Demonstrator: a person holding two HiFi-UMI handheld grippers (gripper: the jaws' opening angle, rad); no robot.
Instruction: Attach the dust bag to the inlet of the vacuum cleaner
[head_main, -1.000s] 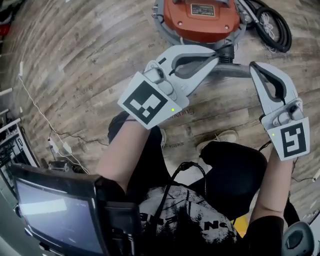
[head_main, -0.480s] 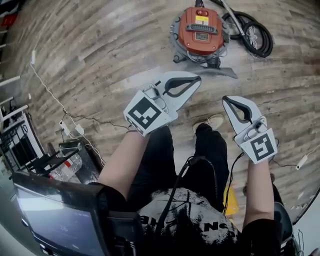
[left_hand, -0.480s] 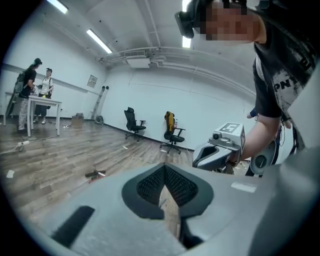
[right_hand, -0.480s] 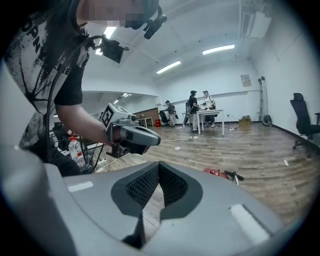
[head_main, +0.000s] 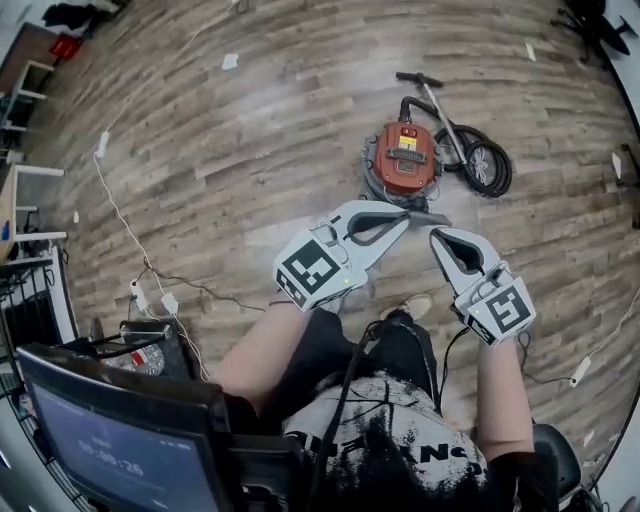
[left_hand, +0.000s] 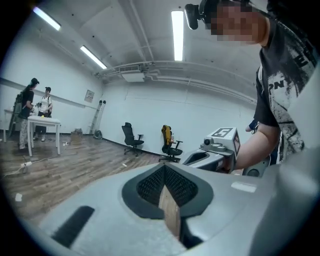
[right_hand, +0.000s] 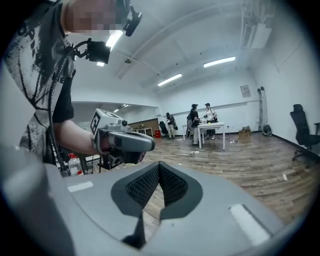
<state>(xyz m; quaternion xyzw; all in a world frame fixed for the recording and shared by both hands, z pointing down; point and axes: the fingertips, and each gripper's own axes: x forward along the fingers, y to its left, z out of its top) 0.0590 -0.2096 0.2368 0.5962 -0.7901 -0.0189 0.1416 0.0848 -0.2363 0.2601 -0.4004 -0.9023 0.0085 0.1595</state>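
The orange vacuum cleaner (head_main: 403, 162) stands on the wooden floor far below, with its black hose and wand (head_main: 470, 160) coiled at its right. A grey flat piece (head_main: 432, 216) lies at its near side, half hidden by my left gripper; I cannot tell if it is the dust bag. My left gripper (head_main: 403, 218) and right gripper (head_main: 437, 238) are held high in front of the person, both shut and empty. In the left gripper view the jaws (left_hand: 164, 169) meet with nothing between them. The right gripper view shows the same closed jaws (right_hand: 159, 166).
A monitor (head_main: 110, 440) sits at the lower left. Cables and a power strip (head_main: 160, 298) trail over the floor at the left. Two people stand at a white table (right_hand: 210, 128) across the room. Office chairs (left_hand: 132, 140) stand by the far wall.
Both grippers have risen well above the floor, still shut. The head view has pulled up too, so the vacuum cleaner looks smaller and farther away.
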